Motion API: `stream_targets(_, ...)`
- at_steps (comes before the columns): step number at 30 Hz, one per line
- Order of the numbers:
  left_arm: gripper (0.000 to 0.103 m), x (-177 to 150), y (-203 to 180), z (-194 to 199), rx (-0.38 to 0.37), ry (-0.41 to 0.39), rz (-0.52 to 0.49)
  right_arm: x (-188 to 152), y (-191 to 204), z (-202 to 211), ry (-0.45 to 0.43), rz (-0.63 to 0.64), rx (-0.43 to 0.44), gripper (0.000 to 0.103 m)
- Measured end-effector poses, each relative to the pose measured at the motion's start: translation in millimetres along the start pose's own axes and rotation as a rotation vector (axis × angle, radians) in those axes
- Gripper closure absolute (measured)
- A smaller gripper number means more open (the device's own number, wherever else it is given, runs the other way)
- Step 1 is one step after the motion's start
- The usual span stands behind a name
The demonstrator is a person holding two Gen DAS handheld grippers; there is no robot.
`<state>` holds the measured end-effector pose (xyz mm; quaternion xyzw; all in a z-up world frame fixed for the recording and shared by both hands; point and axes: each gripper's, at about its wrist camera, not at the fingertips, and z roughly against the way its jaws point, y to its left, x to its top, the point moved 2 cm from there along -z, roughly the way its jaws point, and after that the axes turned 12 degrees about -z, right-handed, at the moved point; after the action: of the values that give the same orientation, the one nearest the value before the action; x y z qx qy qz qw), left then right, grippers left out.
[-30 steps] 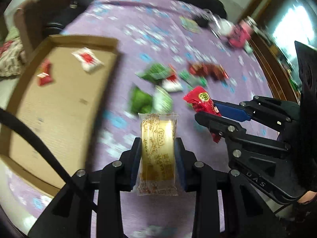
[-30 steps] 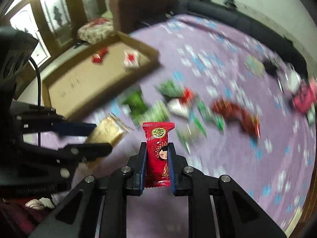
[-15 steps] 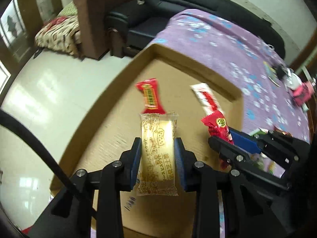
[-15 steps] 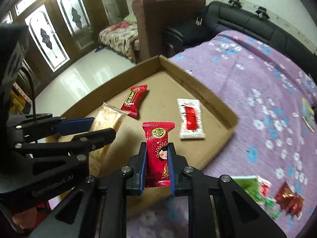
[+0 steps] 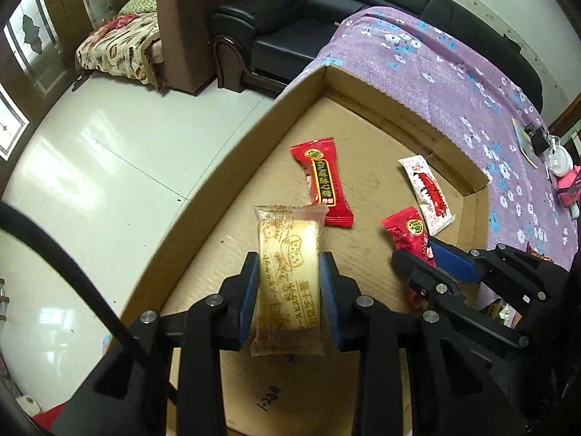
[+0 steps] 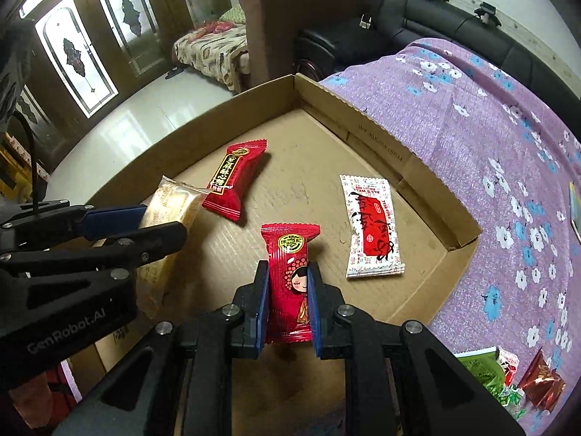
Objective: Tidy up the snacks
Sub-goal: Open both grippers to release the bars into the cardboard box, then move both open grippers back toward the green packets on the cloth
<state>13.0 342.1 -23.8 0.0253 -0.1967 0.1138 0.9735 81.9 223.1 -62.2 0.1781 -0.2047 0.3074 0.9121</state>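
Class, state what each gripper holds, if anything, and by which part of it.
The left gripper clamps the yellow biscuit pack across its middle. The right gripper clamps the red candy by its lower half.

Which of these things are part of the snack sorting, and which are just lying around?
Part of the job: cardboard box; yellow biscuit pack; red candy pack; red snack and white sachet in the box; loose snacks.

Lying about: sofa; armchair.

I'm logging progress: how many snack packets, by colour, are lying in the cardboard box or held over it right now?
Red: 2, one lying, one in the right claw
White and red: 1
Yellow: 1, in the left claw
Total: 4
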Motion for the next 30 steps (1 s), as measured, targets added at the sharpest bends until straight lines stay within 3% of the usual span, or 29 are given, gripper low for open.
stream_targets(11, 0.062, -0.5, -0.4, 1.5, 0.017, 0.006, 0.022, -0.6, 0.9, -0.8, 0.010, -0.002, -0.004, 0.083)
stream_targets(16, 0.039, -4.1, -9.4, 13.0, 0.091, -0.038, -0.004, -2.9, -0.1, 1.5, 0.015, 0.001, -0.017, 0.079)
stream_targets(18, 0.038, -6.1, -13.6, 18.5, 0.119, -0.063, -0.017, -3.6, -1.7, 4.7, 0.008, -0.001, -0.019, 0.071)
stream_targets(30, 0.037, -25.2, -36.5, 34.8, 0.129, -0.094, 0.003, -28.5, -8.2, 41.2, -0.031, 0.033, 0.004, 0.055)
